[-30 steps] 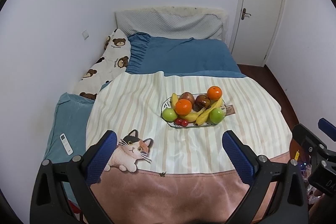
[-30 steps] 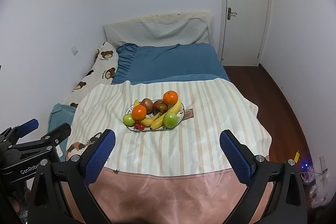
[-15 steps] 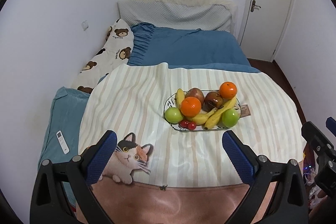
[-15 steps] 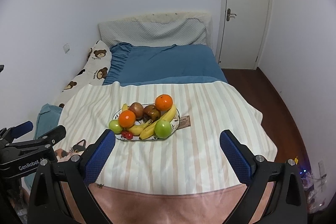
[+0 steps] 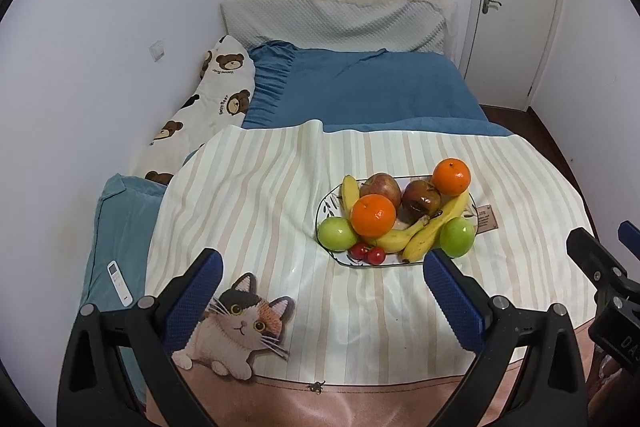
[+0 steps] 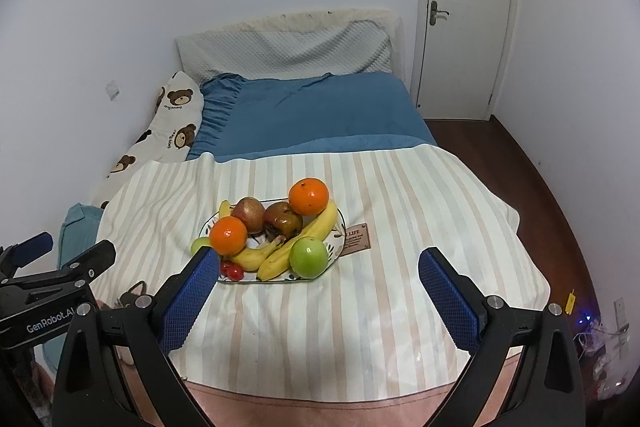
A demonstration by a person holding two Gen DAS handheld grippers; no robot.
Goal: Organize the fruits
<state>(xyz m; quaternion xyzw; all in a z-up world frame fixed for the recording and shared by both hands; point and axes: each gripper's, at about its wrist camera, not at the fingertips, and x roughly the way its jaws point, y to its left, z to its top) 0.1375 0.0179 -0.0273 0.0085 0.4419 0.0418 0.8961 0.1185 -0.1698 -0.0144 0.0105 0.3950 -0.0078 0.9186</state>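
Note:
A white plate (image 5: 325, 214) (image 6: 339, 227) sits on the striped blanket on the bed. It holds two oranges (image 5: 373, 215) (image 6: 309, 196), two green apples (image 5: 457, 237) (image 6: 308, 257), two red apples (image 5: 380, 186) (image 6: 282, 219), bananas (image 5: 436, 227) (image 6: 296, 243) and small red cherries (image 5: 368, 253) (image 6: 233, 271). My left gripper (image 5: 320, 269) is open and empty, short of the plate. My right gripper (image 6: 320, 265) is open and empty, its left finger (image 6: 188, 299) in front of the plate's near left edge.
The striped blanket (image 5: 256, 203) has a cat print (image 5: 236, 327) and a brown label (image 6: 356, 235). A bear-print pillow (image 5: 200, 111), blue bedding (image 6: 312, 111) and a white remote (image 5: 119, 282) lie around. A white door (image 6: 464, 11) stands at the back right.
Both grippers have moved forward toward the bed, so the fruit plate looks larger and nearer. Both stay open and empty.

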